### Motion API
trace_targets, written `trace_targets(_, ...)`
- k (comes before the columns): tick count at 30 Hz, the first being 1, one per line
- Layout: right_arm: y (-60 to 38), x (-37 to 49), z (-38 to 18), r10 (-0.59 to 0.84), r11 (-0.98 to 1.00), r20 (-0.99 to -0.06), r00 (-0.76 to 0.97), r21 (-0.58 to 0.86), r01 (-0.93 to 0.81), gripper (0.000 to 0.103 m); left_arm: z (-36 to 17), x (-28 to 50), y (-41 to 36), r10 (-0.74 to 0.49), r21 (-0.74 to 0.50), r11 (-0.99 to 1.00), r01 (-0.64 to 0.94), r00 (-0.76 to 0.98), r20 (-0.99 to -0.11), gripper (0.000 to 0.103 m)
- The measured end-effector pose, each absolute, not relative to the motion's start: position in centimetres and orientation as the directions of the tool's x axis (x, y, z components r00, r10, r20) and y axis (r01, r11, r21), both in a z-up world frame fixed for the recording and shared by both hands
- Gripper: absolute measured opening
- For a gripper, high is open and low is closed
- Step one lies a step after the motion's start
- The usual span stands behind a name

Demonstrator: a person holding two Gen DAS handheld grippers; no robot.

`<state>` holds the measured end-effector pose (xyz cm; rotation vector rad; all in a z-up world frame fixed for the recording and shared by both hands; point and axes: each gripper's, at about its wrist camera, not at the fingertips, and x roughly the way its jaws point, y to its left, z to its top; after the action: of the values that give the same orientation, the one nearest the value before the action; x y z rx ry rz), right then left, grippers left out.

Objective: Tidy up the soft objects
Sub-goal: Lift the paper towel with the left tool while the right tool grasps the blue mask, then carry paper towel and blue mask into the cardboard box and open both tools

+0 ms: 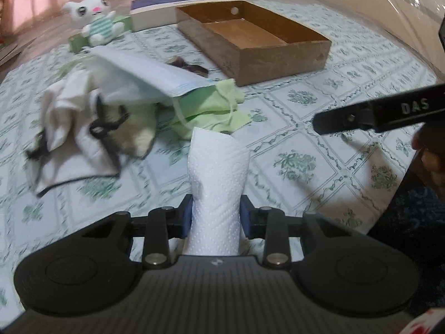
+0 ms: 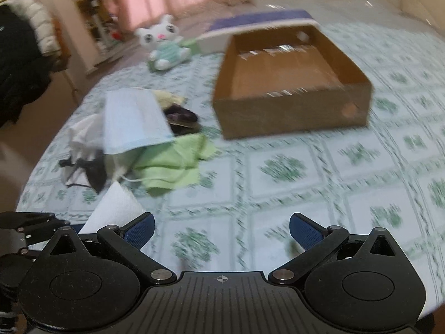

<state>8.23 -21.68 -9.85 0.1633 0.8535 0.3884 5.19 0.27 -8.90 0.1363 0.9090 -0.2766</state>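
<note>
Left gripper (image 1: 216,217) pinching an upright folded paper towel (image 1: 218,178), long axis along the fingers, cardboard box (image 1: 281,53) ahead toward the table's far edge and probably likelier nearer the right gripper (image 2: 221,229), spread wide and empty.

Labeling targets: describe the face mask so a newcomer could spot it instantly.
Start at the open cardboard box on the floral tablecloth. Left of it sits a heap of soft items; the face mask lies on top, above the green cloth. Only it is pale blue and pleated.
</note>
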Motion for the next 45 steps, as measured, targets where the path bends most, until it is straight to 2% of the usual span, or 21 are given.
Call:
trace_targets(9,-15.3,8.4,-9.3,0.487,0.840,-0.591,0.643,0.113,-0.531,0.074,-5.9,4.4,5.3,-0.026,0.029,0.997,0.073,0.658,-0.753,0.032)
trace_targets(15,-10.4,9.1,-9.9,0.514,0.775,-0.540,0.667,-0.040,-0.630,0.068,-5.2,4.9,7.7,0.031,0.015,0.999,-0.030,0.670,-0.742,0.032)
trace_targets(21,-6.3,10.3,-11.3,0.485,0.735,-0.510,0.710,-0.203,-0.648,0.061,-5.3,5.4,8.8,0.039,0.004,0.999,-0.054,0.674,-0.738,0.032)
trace_targets(23,-5.3,10.7,-11.9,0.467,0.725,-0.504,0.727,-0.253,-0.641,0.050,-5.4,5.6,8.8,0.040,0.002,0.998,-0.058,0.672,-0.739,0.032)
trace_targets(25,-4.6,11.1,-12.5,0.449,0.712,-0.505,0.737,-0.296,-0.637,0.023,-5.4,5.7,8.9,0.041,0.000,0.998,-0.061,0.672,-0.739,0.032)
trace_targets(27,-4.5,11.2,-12.7,0.447,0.697,-0.507,0.737,-0.319,-0.642,0.007,-5.4,5.6,8.8,0.042,-0.001,0.998,-0.064,0.673,-0.739,0.032)
trace_targets(28,-4.5,11.2,-12.8,0.446,0.694,-0.504,0.740,-0.328,-0.641,0.002,-5.3,5.6,8.8,0.042,-0.002,0.998,-0.064,0.674,-0.738,0.032)
trace_targets(29,-4.8,11.2,-12.8,0.447,0.694,-0.500,0.742,-0.329,-0.640,0.002,-5.3,5.5,8.8,0.043,-0.001,0.998,-0.064,0.675,-0.737,0.032)
trace_targets(33,-7.2,11.3,-11.3,0.484,0.735,-0.480,0.732,-0.231,-0.637,0.001,-5.0,5.4,8.6,0.046,0.000,0.998,-0.067,0.680,-0.732,0.032)
trace_targets(40,-13.8,13.7,-7.3,0.571,0.805,-0.464,0.677,0.155,-0.573,0.001,-3.1,5.7,7.7,0.031,-0.004,0.999,-0.047,0.711,-0.703,0.032)
trace_targets(45,-17.8,14.4,-3.8,0.606,0.795,-0.414,0.679,0.313,-0.519,0.001,-1.5,7.2,6.4,0.002,-0.003,1.000,-0.005,0.735,-0.678,0.032)
